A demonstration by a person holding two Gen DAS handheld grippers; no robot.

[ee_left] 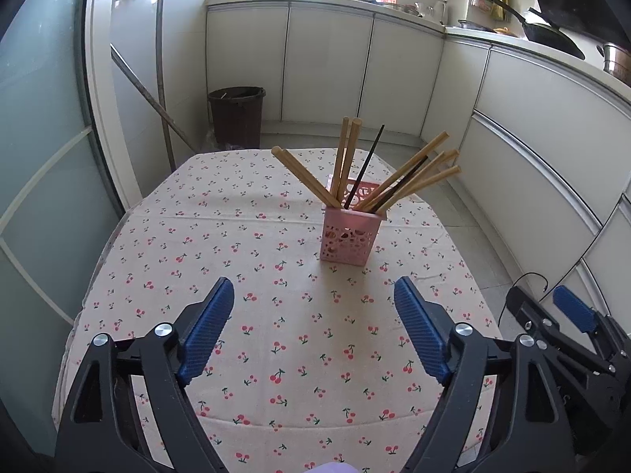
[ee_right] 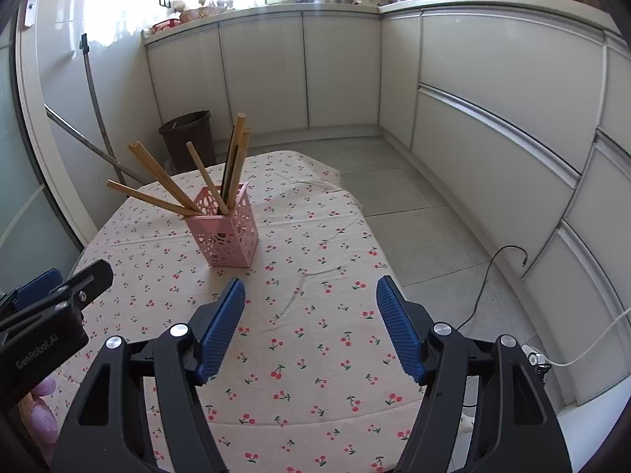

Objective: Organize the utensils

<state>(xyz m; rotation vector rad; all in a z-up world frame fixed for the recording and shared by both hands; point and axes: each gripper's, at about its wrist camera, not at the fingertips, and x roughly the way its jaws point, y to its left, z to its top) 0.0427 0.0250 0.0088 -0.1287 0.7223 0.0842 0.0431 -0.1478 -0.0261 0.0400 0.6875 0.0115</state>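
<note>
A pink perforated utensil holder (ee_left: 347, 238) stands upright on the cherry-print tablecloth (ee_left: 236, 260). Several wooden chopsticks (ee_left: 410, 179) and a dark one (ee_left: 364, 167) lean out of it in different directions. My left gripper (ee_left: 313, 307) is open and empty, low over the cloth, in front of the holder. In the right wrist view the holder (ee_right: 226, 230) with its chopsticks (ee_right: 161, 175) stands ahead to the left. My right gripper (ee_right: 311, 309) is open and empty, to the holder's right. The right gripper also shows at the left view's right edge (ee_left: 568, 315).
A dark waste bin (ee_left: 236, 116) stands on the floor beyond the table's far edge. A long pole (ee_left: 161, 75) leans at the far left. White kitchen cabinets (ee_right: 493, 110) run along the back and right. A black cable (ee_right: 485, 280) lies on the tiled floor right of the table.
</note>
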